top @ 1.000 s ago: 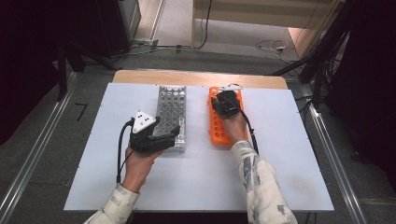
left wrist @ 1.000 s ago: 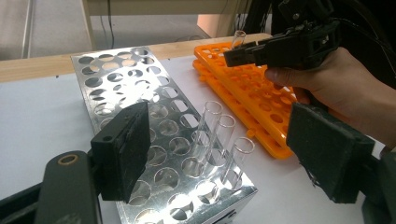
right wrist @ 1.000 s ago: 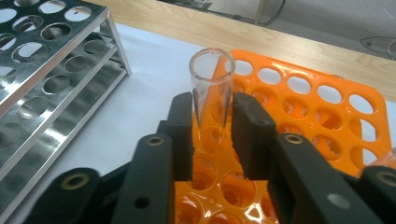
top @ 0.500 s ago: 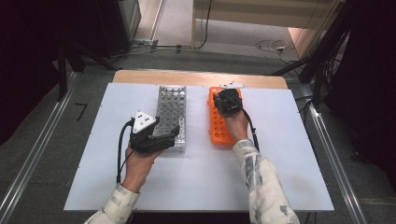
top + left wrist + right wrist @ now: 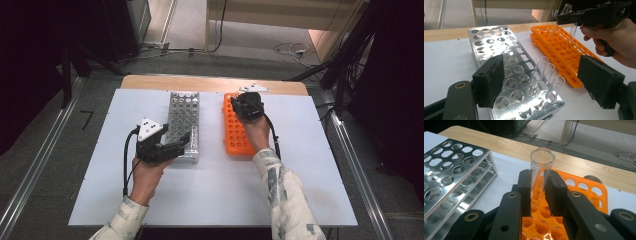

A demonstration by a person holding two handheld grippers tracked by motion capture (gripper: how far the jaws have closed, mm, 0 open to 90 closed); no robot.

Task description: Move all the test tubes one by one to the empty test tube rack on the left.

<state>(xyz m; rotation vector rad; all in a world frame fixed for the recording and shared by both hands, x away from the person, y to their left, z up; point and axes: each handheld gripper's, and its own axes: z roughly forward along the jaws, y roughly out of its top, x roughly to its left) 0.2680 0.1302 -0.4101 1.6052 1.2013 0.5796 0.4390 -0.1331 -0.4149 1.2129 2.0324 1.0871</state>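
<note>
One glass test tube (image 5: pixel 542 167) sits clamped upright in the right gripper (image 5: pixel 539 192) over the orange rack (image 5: pixel 235 131) at approx 1 o'clock on the table, left gripper (image 5: pixel 544 82) wide open by the steel rack (image 5: pixel 183 122) w/ three tubes (image 5: pixel 546 75); next, I'd judge: lower it straight into a hole.

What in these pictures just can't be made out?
- Lower end of the clear glass test tube: in the right gripper view, the right gripper fingers cover it.
- Which hole of the orange plastic rack the tube hangs over: too small in the high view.
- Near corner of the silver metal rack: hidden behind the left gripper fingers in the left gripper view.
</note>
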